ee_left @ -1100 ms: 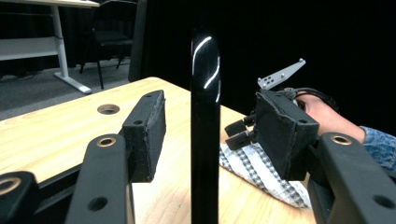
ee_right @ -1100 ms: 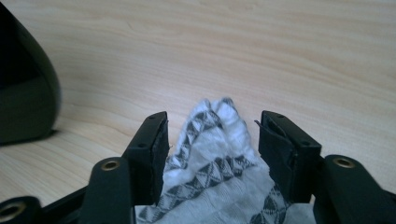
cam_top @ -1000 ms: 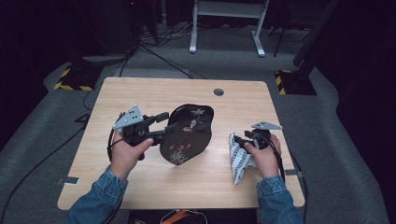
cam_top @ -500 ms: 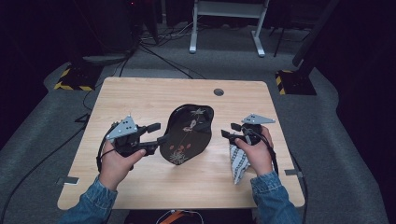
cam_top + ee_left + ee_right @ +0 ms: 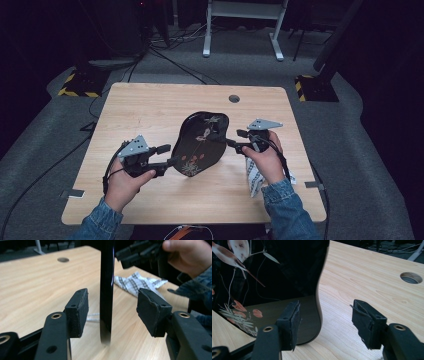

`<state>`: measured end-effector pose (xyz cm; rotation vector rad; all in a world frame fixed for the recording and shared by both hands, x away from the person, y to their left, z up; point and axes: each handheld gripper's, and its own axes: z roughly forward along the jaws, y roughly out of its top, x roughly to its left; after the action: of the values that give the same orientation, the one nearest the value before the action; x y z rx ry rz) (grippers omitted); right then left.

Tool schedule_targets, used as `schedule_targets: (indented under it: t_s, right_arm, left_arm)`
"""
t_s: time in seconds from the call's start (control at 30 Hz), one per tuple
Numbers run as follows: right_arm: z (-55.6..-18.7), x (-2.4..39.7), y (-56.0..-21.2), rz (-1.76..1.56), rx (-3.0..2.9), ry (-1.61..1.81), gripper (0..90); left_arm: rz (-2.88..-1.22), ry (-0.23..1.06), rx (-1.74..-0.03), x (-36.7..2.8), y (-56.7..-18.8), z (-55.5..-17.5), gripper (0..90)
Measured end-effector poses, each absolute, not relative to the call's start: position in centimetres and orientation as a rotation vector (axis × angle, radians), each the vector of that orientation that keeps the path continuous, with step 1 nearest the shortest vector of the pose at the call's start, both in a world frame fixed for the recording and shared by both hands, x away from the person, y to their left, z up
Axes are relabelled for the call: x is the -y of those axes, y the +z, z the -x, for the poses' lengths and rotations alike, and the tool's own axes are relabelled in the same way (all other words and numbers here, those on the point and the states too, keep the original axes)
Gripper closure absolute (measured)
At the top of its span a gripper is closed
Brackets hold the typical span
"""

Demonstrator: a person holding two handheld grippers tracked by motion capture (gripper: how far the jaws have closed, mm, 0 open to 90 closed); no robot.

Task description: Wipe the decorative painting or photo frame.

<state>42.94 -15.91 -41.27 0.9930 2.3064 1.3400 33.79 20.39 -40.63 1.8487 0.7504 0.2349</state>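
Note:
A black lacquered tray (image 5: 202,142) painted with flowers and leaves lies in the middle of the wooden table (image 5: 145,110). At its near left edge my left gripper (image 5: 166,155) is open. In the left gripper view the tray's rim (image 5: 107,290) stands between the pads of the left gripper (image 5: 112,310) with a gap on each side. At the tray's right edge, my right gripper (image 5: 236,139) has just been opening its jaws. In the right gripper view the tray (image 5: 274,272) has its edge close to the left pad of the right gripper (image 5: 327,322), untouched.
A white checked cloth (image 5: 255,177) lies crumpled on the table under the person's right hand, and the left gripper view has this cloth (image 5: 140,283) beyond the tray. A round cable hole (image 5: 234,98) sits near the table's far edge. Cables and a desk frame (image 5: 240,30) stand on the floor behind.
The right hand has moved left from over the cloth to the tray's right edge. The left hand has come down and nearer along the tray's left edge. The tray has stayed put.

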Motion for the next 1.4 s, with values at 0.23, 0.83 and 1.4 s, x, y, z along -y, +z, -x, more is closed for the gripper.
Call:
schedule_targets:
  t_s: [0.23,0.83,1.4]
  right_arm:
    - [-43.4,15.1,-41.3,-0.966,-2.332,1.386,38.5]
    - [-43.9,13.5,-41.9,-0.895,-2.378,1.402,33.7]
    - [-44.2,12.6,-42.2,-0.814,-2.414,1.473,35.8]
  left_arm:
    - [-1.884,0.212,-0.776,-20.2,-41.7,-33.6,44.2]
    - [-1.901,0.156,-0.838,-20.2,-43.0,-33.8,77.0]
    - [-1.928,0.21,-0.811,-20.4,-42.9,-33.9,78.6]
